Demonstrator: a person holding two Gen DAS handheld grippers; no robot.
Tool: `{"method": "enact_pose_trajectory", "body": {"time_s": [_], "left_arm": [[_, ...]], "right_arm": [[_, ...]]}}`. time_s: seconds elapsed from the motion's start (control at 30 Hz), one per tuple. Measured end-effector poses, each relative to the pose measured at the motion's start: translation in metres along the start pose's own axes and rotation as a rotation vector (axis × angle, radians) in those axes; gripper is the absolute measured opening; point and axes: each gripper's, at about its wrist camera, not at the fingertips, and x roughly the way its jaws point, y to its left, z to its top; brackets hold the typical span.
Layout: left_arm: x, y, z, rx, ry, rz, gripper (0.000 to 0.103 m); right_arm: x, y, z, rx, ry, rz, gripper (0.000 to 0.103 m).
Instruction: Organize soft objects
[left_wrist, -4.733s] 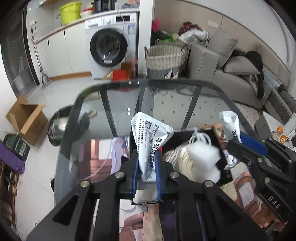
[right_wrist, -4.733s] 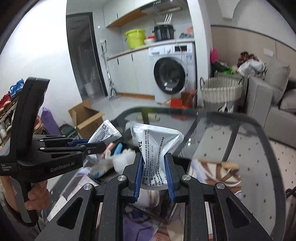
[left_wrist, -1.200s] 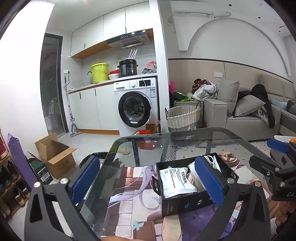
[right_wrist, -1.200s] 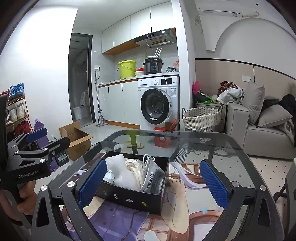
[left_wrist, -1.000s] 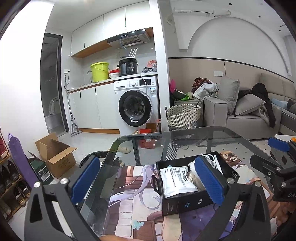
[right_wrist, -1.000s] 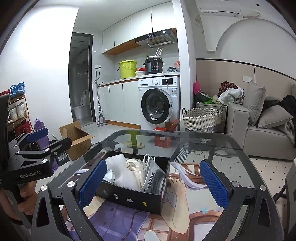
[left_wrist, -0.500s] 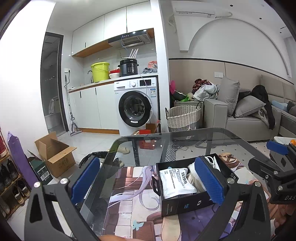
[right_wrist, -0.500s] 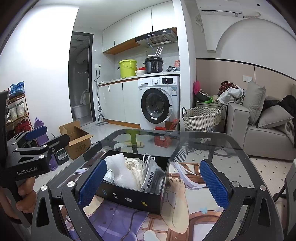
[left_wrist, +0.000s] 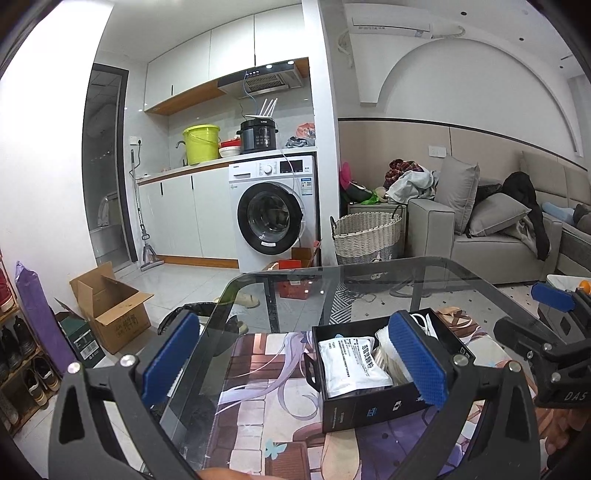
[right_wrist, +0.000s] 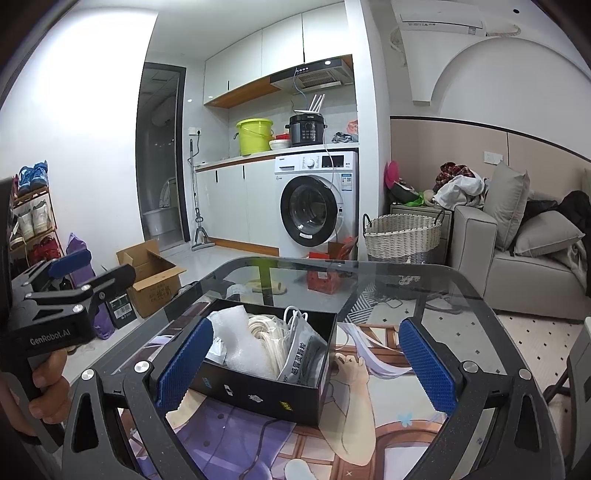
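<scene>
Soft objects — white pouch (left_wrist: 352, 363), foam (right_wrist: 236, 341), cord coil (right_wrist: 264, 338) — are lying in the black box (right_wrist: 258, 395) on the desk (right_wrist: 424, 295); both tools, left tool (left_wrist: 295, 363) and right tool (right_wrist: 303, 363), are hanging wide open and empty, suggesting the packing step is finishing and nothing further is calling for a grasp.

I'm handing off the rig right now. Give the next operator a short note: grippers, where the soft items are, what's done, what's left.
Left gripper: open, empty, above the table.
Right gripper: open, empty.
Black box sits on the printed mat on the glass table. In it: two white printed pouches, white foam, coiled cord.
Done: these soft items are boxed.
Left: no loose soft items are visible on the table; check outside the views.
</scene>
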Motion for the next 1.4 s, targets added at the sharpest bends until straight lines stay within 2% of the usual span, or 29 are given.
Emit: {"method": "enact_pose_trajectory", "body": {"time_s": [1.4], "left_arm": [[0.0033, 0.0003, 0.0006, -0.021, 0.019, 0.007, 0.103]], "right_arm": [[0.0038, -0.0037, -0.0019, -0.006, 0.011, 0.001, 0.102]]}}
